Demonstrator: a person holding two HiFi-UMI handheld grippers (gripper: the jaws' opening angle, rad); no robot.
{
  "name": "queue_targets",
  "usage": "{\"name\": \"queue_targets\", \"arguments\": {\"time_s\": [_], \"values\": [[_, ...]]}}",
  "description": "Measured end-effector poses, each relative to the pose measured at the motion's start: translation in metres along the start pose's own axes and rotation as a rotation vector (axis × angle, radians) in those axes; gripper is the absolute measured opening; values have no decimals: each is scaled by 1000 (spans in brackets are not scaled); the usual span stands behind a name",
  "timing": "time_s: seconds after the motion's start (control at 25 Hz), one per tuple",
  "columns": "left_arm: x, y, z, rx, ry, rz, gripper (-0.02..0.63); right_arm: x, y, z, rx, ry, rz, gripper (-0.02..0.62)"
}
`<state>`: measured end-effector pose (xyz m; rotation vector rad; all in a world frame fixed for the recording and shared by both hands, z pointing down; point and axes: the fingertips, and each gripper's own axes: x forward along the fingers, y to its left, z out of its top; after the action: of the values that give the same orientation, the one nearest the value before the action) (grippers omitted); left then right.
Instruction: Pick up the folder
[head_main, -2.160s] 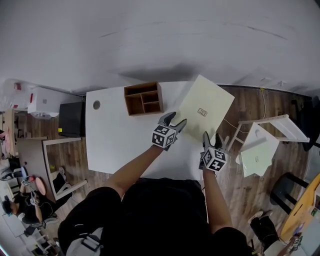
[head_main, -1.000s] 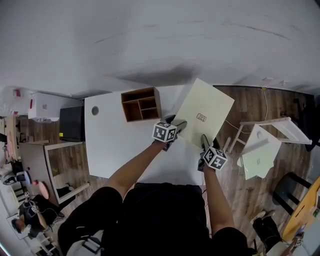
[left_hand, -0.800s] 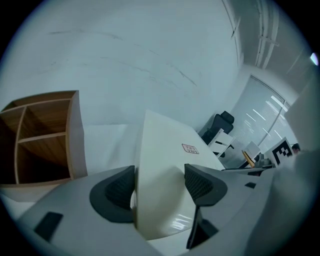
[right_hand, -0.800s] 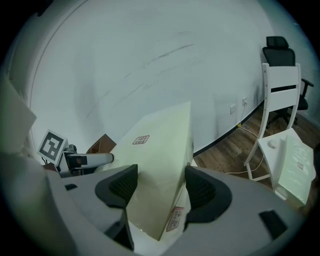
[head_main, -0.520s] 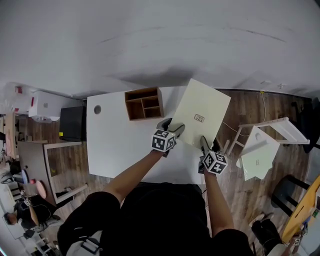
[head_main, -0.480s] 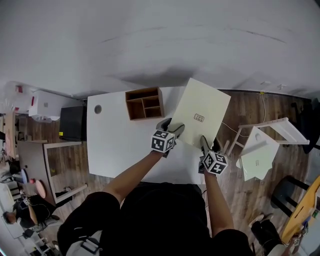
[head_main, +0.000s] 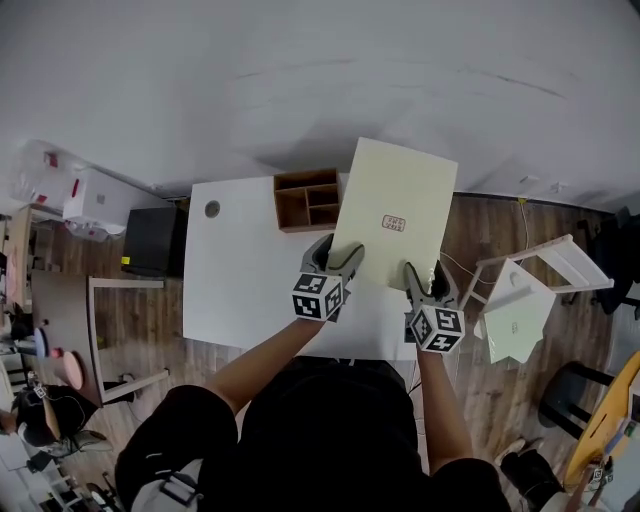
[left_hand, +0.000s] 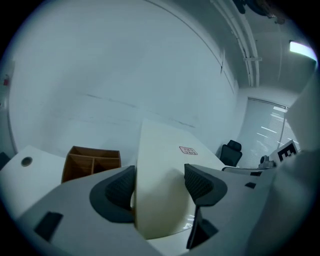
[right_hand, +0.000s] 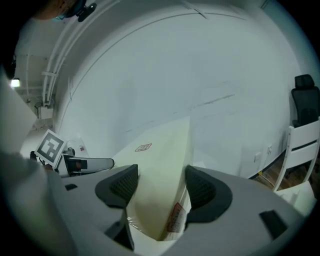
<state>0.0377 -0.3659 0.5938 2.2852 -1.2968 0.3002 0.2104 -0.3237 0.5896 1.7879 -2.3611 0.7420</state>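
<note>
The folder (head_main: 395, 210) is a large cream board with a small red label, held off the white table (head_main: 240, 290) and tilted up. My left gripper (head_main: 335, 258) is shut on its near left edge. My right gripper (head_main: 428, 280) is shut on its near right corner. In the left gripper view the folder (left_hand: 160, 165) runs between the jaws of the left gripper (left_hand: 159, 187). In the right gripper view the folder (right_hand: 160, 160) passes edge-on between the jaws of the right gripper (right_hand: 159, 192), with a red sticker low on its edge.
A brown wooden organiser (head_main: 308, 198) with compartments stands at the table's far edge, partly behind the folder. The table has a cable hole (head_main: 212, 209). A black box (head_main: 150, 240) is at the left, a white chair (head_main: 530, 290) on the wooden floor at the right.
Both grippers have risen with the folder. It has turned from diagonal to nearly square with me and now covers part of the organiser.
</note>
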Motion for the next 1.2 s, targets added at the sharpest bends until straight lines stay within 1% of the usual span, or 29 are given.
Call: {"name": "queue_targets", "arguments": {"time_s": [0.2, 0.4, 0.72, 0.96, 1.2], "values": [[-65, 5, 12, -1, -84, 33, 316, -31, 53, 11, -60, -77, 40, 302], [-144, 16, 11, 18, -154, 88, 316, -61, 114, 3, -94, -99, 109, 302], [-264, 40, 15, 62, -276, 173, 316, -102, 215, -7, -139, -172, 210, 302], [-329, 54, 13, 46, -349, 219, 316, -126, 272, -8, -191, -211, 266, 302], [-376, 67, 9, 18, -406, 263, 316, -139, 317, -5, -233, -224, 314, 302]]}}
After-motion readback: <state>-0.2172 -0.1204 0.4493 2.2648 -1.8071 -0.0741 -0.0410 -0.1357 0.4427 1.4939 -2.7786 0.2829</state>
